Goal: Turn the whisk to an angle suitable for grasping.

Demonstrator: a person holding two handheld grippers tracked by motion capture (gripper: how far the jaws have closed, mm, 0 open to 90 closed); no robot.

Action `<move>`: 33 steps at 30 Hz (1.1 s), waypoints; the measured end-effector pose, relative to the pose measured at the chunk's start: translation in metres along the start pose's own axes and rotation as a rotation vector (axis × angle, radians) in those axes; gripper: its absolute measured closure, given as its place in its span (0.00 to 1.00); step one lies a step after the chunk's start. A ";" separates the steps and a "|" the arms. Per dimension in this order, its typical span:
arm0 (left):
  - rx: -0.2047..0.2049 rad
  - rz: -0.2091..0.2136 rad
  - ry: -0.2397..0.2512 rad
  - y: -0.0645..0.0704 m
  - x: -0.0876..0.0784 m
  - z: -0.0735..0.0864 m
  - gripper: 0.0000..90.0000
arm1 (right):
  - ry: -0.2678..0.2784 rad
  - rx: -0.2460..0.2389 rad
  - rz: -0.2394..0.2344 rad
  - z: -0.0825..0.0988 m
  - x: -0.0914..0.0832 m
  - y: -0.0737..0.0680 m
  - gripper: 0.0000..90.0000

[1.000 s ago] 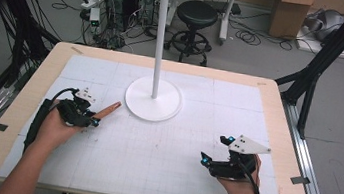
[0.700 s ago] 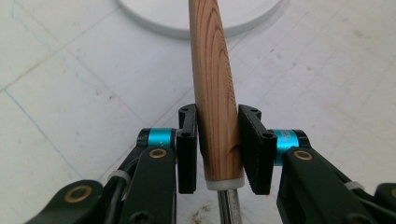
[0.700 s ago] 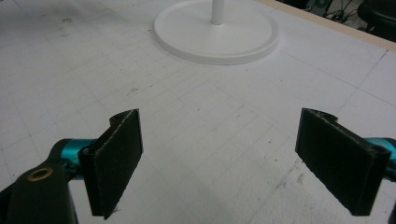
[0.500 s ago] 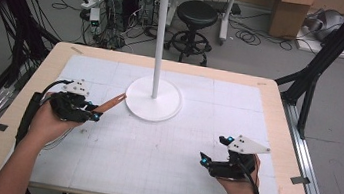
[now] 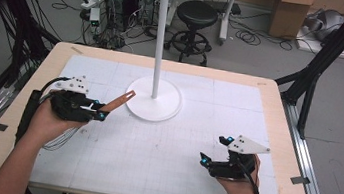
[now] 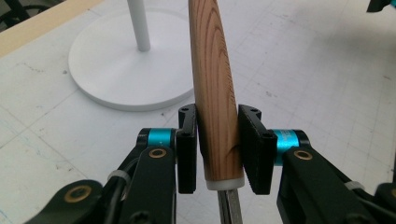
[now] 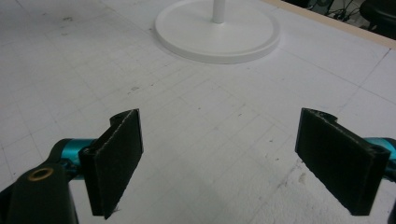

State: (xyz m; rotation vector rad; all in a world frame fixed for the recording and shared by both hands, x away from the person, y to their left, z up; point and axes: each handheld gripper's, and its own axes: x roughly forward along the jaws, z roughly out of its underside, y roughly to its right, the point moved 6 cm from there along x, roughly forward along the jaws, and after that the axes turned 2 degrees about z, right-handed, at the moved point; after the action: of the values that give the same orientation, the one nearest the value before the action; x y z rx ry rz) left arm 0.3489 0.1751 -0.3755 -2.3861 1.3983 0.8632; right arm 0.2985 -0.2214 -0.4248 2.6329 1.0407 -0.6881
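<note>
The left tongs (image 6: pixel 218 149) clamp the wooden handle (image 6: pixel 215 84) of a tool near its pale collar, holding it above the white counter (image 5: pixel 151 160); the handle's far end points toward the round base of the white stand (image 5: pixel 152 105). The right tongs (image 7: pixel 236 163) rest low over the counter, spread wide with nothing between them.

One wooden-handled tool (image 6: pixel 215 84), one white stand (image 5: pixel 154 94), two grippers, one table (image 5: pixel 277 121).
</note>
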 end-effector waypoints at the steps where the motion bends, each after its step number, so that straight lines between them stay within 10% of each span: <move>1: -0.006 0.005 -0.001 -0.001 0.002 0.002 0.77 | 0.000 0.003 -0.001 0.000 0.000 0.000 0.15; 19: -0.011 0.076 -0.102 0.005 0.039 0.029 0.78 | 0.001 0.005 0.002 0.000 -0.001 0.001 0.16; 33: -0.010 0.108 -0.272 0.016 0.082 0.062 0.77 | -0.007 0.008 -0.002 0.002 0.000 0.001 0.15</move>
State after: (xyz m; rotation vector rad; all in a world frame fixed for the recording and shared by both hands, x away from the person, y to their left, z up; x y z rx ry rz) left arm 0.3422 0.1383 -0.4723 -2.1173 1.4237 1.1747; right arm 0.2985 -0.2233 -0.4265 2.6353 1.0405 -0.7024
